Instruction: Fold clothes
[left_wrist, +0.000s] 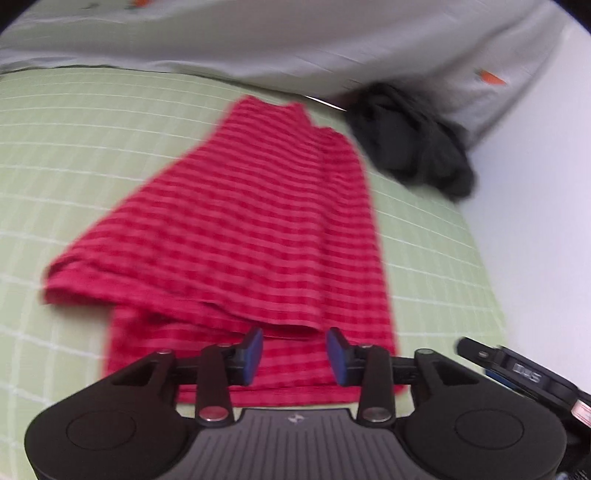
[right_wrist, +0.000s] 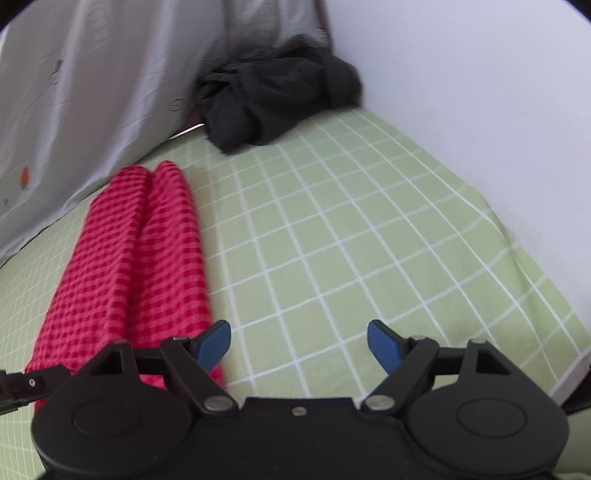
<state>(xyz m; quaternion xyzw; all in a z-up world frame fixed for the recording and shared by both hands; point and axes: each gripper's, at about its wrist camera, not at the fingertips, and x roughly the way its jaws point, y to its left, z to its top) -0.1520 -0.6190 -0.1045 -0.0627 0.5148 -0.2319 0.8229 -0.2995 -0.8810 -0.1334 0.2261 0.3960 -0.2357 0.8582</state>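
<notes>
Red striped garment (left_wrist: 236, 221) on green checked bedsheet (right_wrist: 332, 240) beside white wall (right_wrist: 480, 92); both grippers open, empty.

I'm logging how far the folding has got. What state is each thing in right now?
Red striped garment: lying flat on the bed, partly folded, one layer doubled over another.
Dark garment: crumpled in a heap near the wall, unfolded.
Green checked sheet: spread over the bed.
Left gripper: open, empty, above the red garment's near edge.
Right gripper: open wide, empty, over bare sheet.
</notes>
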